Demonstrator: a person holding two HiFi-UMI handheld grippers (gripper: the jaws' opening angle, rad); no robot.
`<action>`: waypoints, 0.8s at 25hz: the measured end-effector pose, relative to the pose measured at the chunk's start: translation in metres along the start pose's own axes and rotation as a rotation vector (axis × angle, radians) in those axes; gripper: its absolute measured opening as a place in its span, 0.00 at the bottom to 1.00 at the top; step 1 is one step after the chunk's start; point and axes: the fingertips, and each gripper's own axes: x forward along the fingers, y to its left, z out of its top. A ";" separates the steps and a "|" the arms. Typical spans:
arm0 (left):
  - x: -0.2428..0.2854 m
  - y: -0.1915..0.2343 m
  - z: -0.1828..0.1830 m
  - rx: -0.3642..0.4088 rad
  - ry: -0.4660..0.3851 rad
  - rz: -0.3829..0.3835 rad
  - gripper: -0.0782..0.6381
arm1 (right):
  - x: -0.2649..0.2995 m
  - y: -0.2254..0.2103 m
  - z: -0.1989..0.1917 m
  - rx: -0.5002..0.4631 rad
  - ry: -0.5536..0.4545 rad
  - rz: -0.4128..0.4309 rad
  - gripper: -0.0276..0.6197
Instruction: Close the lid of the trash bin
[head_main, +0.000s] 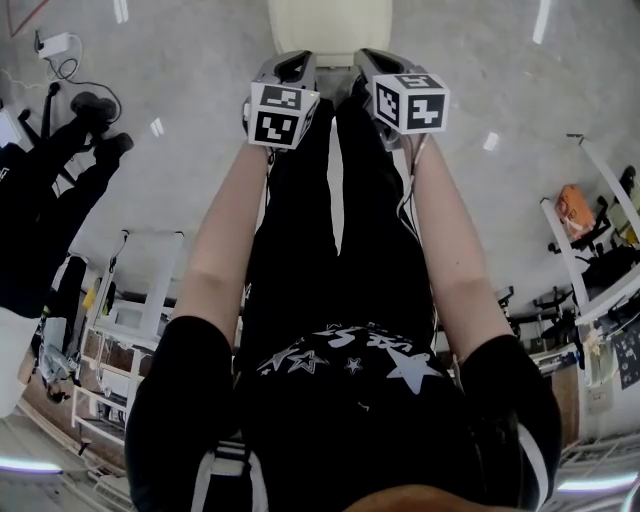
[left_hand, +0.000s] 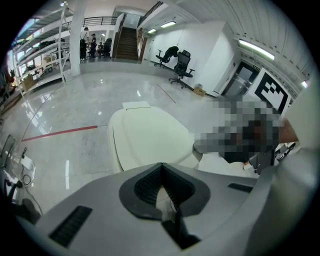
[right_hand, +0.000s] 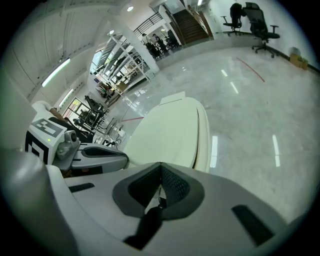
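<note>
Head view: trash bin (head_main: 330, 25) on the floor at the frame's top edge, just beyond left claw (head_main: 292, 66) and right claw (head_main: 372, 62), held side by side, apart from it.

Left gripper view: left claw tips pressed together, nothing between. Cream lid (left_hand: 150, 135) ahead, apparently lying flat on the bin.

Right gripper view: right claw likewise closed and empty, lid near.

Judged at closing's end; next, if unseated, a gentle downward press with closed tips.

No legible text. Square markers on left cube (head_main: 283, 113), right cube (head_main: 411, 102); shirt print (head_main: 352, 345) unreadable.
</note>
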 end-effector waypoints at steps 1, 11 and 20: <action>0.002 0.001 -0.002 -0.003 0.007 0.000 0.12 | 0.002 -0.001 -0.001 0.001 0.005 0.000 0.05; 0.018 0.005 -0.016 -0.015 0.069 -0.006 0.12 | 0.019 -0.010 -0.013 -0.013 0.064 -0.006 0.05; 0.025 0.005 -0.020 -0.013 0.089 -0.014 0.12 | 0.018 -0.013 -0.007 -0.024 0.079 -0.034 0.05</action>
